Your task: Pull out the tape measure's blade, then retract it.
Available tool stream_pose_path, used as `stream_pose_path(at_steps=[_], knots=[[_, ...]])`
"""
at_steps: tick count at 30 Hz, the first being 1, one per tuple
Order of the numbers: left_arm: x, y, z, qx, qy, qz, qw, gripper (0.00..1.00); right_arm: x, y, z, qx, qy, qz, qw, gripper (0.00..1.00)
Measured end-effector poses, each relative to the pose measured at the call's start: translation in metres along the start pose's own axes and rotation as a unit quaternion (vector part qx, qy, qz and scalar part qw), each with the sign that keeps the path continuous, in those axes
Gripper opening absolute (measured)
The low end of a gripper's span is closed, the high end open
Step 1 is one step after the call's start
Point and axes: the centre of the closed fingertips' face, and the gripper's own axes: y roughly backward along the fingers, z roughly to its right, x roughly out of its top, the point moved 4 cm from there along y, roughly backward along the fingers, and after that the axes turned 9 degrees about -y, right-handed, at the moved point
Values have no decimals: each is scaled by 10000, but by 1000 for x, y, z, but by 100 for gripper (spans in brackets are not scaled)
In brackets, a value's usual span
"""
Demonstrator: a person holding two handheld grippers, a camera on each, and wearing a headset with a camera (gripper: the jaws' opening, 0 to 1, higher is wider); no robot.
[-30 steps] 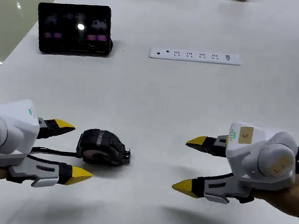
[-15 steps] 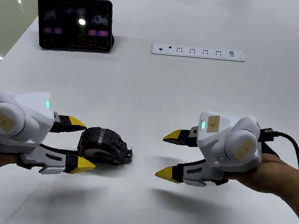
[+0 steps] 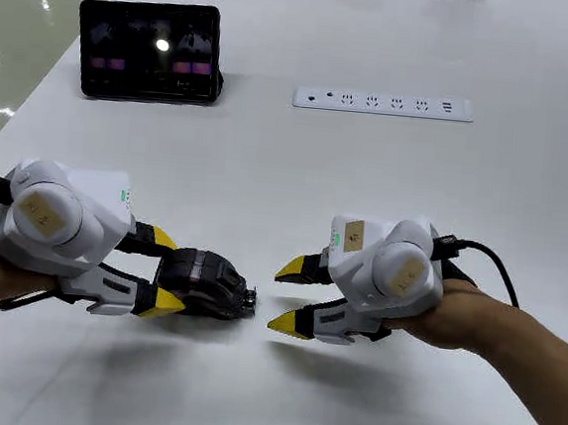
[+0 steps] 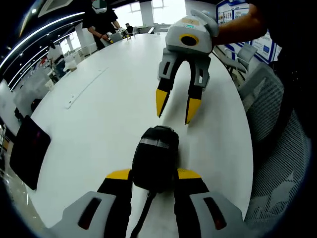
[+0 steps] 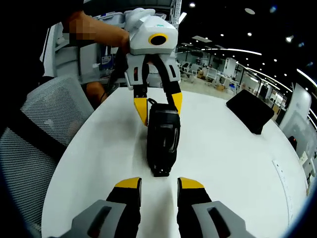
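I am pinching the tape (image 3: 206, 283) with my left claw (image 3: 166, 270), one yellow tip pressing on each side of its black case. The tape is lying on the white table (image 3: 267, 181), near the edge closest to me, between my two claws. In the left gripper view, my left claw (image 4: 154, 174) is clasping the rear half of the tape (image 4: 156, 153), and a black strap (image 4: 144, 215) is trailing back between the jaws. I am holding my right claw (image 3: 287, 294) spread and empty, its tips pointing at the tape's front end and sitting just beside it, apart from it. In the right gripper view, the right claw (image 5: 159, 184) is opening toward the tape (image 5: 163, 136), whose mouth is facing me with the blade not yet drawn out. The left claw (image 5: 158, 106) is gripping its far end. A dark tablet (image 3: 151, 50) and a white strip (image 3: 383, 104) are lying well apart, farther up the table.
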Motion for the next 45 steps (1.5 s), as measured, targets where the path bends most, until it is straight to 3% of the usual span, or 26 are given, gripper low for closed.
stream_pose_path(at_steps=[9,20,45], knots=[[-2,-1,-1,-227,-210,-55,9995,24,5,-16,4,81,-43,51,9999,19],[-3,-2,-2,-423,-253,-16,9988,23,4,-25,4,135,37,6,9999,13],[-3,-2,-2,-403,-134,39,9991,23,3,-23,4,159,42,-47,9999,9]])
